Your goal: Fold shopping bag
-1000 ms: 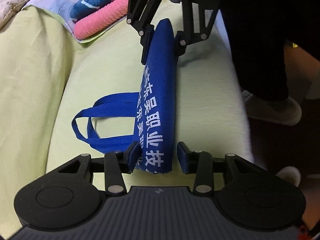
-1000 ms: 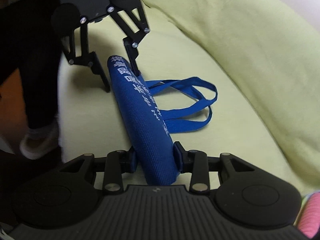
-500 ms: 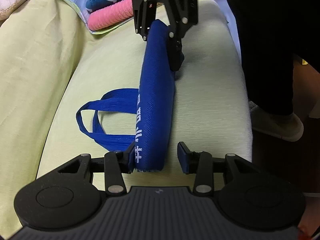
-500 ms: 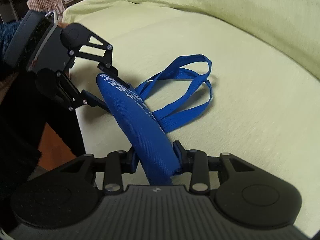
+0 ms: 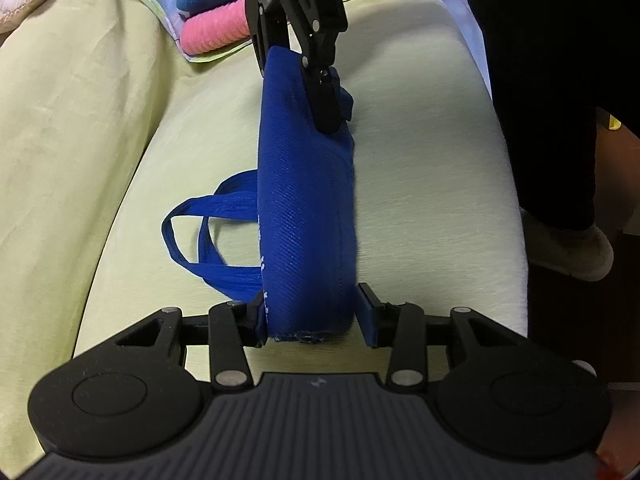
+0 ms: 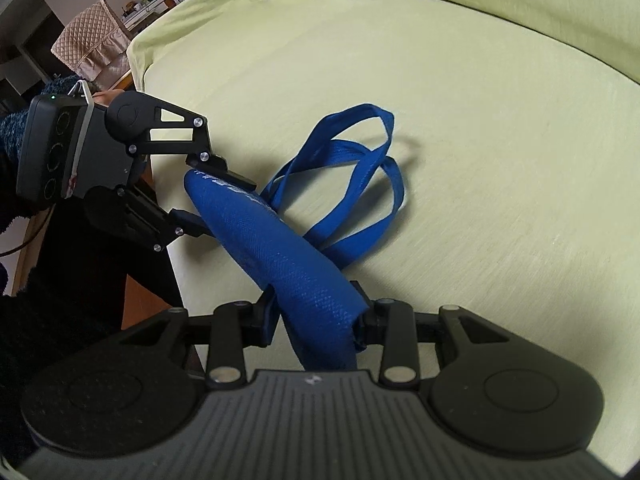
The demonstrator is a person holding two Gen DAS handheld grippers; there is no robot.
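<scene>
The blue bag (image 5: 306, 200) is folded long and thin, pinched by the right gripper (image 6: 316, 316) at one end; the left gripper (image 5: 310, 312) is wide around the other. More folding looks needed.

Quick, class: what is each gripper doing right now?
Left gripper: open around one end of the blue bag.
Right gripper: shut on the bag's other end.

The shopping bag (image 5: 306, 208) is a coarse woven cloth with a fine dotted grain and a dull sheen, and its handles (image 6: 360, 184) are flat ribbed webbing of the same blue. It lies on a sofa cover (image 6: 500, 140) of soft, matt pale-green fabric with a faint brushed weave. Both the left claw (image 5: 308, 316) and the right claw (image 6: 316, 316) are matt black plastic with small shiny metal pivot pins, set on ribbed grey housings.
</scene>
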